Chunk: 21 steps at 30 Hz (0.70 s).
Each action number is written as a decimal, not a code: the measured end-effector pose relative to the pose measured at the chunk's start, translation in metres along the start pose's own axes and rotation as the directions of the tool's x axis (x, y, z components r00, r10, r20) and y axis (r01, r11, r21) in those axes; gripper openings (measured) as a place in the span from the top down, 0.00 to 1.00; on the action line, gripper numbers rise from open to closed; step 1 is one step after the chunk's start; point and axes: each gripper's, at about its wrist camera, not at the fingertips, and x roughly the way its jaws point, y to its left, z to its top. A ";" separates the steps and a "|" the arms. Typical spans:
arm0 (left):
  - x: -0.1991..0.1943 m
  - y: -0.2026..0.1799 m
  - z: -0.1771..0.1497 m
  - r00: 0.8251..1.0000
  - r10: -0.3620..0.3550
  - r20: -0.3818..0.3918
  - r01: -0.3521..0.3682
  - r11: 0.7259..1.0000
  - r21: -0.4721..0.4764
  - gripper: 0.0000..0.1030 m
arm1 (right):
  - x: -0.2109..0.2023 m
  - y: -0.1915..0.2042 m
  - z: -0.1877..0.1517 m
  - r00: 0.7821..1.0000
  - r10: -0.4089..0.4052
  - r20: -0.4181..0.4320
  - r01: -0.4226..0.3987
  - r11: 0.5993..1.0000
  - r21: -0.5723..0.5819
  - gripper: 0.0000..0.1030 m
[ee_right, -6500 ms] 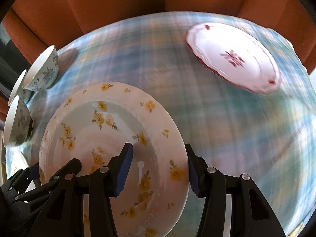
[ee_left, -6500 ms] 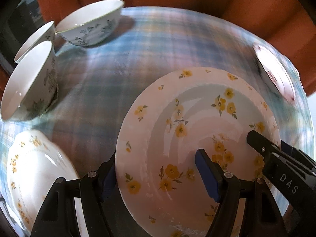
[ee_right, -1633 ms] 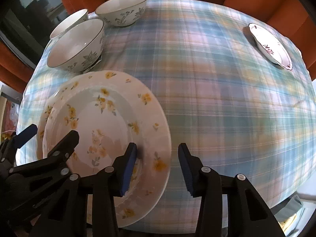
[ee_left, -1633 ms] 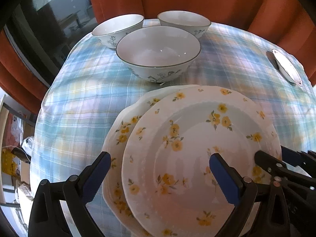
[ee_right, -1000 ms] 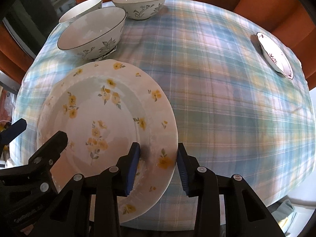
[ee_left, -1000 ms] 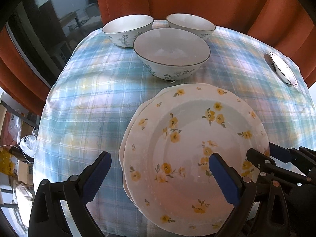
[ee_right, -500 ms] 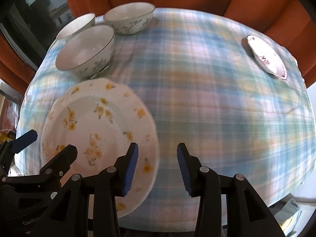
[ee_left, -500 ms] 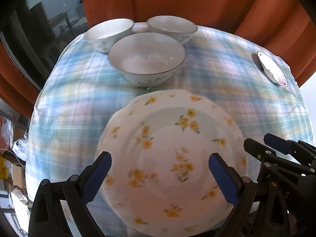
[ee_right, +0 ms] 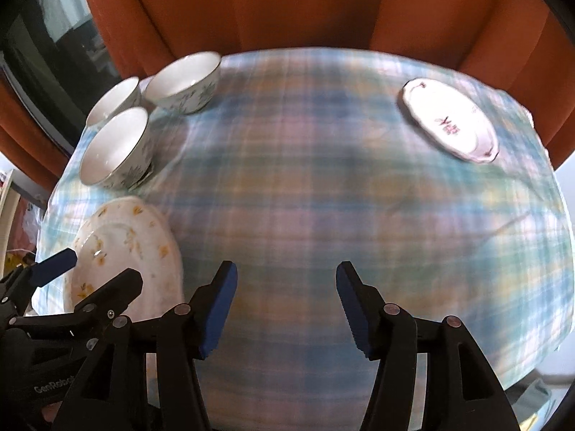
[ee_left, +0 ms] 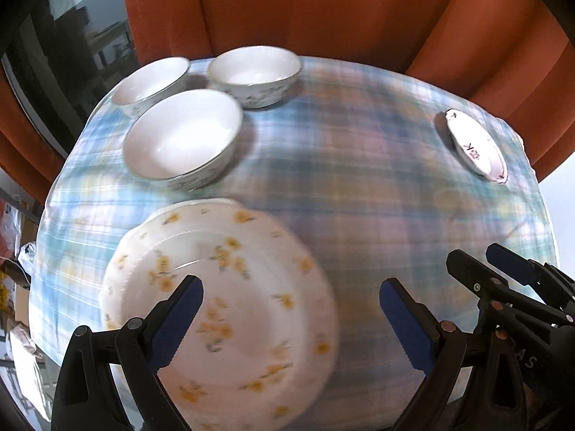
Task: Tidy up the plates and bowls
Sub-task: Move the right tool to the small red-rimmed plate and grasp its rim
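A stack of yellow-flowered plates (ee_left: 230, 301) lies on the plaid tablecloth near its front left; it also shows in the right wrist view (ee_right: 125, 248). Three white bowls with grey leaf patterns stand at the back left: one nearest (ee_left: 183, 140), one far left (ee_left: 151, 84), one at the back (ee_left: 255, 73). A white plate with a red motif (ee_left: 476, 145) lies at the far right, also in the right wrist view (ee_right: 449, 124). My left gripper (ee_left: 291, 298) is open above the stack's right edge. My right gripper (ee_right: 287, 287) is open and empty over bare cloth.
The round table's cloth (ee_right: 305, 186) drops off at the front and sides. Orange curtains (ee_left: 323, 10) hang behind the table. A dark window (ee_left: 72, 54) is at the left. Clutter lies on the floor at the left (ee_left: 14, 287).
My right gripper has let go of the flowered plate, opened wider and pulled back to the right. The plate now rests on the other one. My left gripper has also drawn back.
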 end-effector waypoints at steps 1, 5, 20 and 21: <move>0.000 -0.009 0.002 1.000 0.002 0.006 -0.002 1.000 0.001 0.03 | -0.002 -0.009 0.003 1.000 0.004 0.007 -0.004 1.000 0.002 0.41; 0.001 -0.036 0.007 1.000 0.002 0.016 -0.002 1.000 -0.009 0.03 | -0.005 -0.040 0.011 0.999 0.038 0.013 -0.038 0.999 0.013 0.41; 0.021 -0.148 0.046 0.997 0.018 0.070 -0.014 0.999 -0.046 0.06 | -0.004 -0.156 0.045 0.996 0.035 0.079 -0.037 0.999 0.028 0.41; 0.022 -0.153 0.049 0.997 0.018 0.072 -0.014 0.999 -0.050 0.06 | -0.004 -0.165 0.048 0.996 0.032 0.083 -0.034 0.999 0.029 0.40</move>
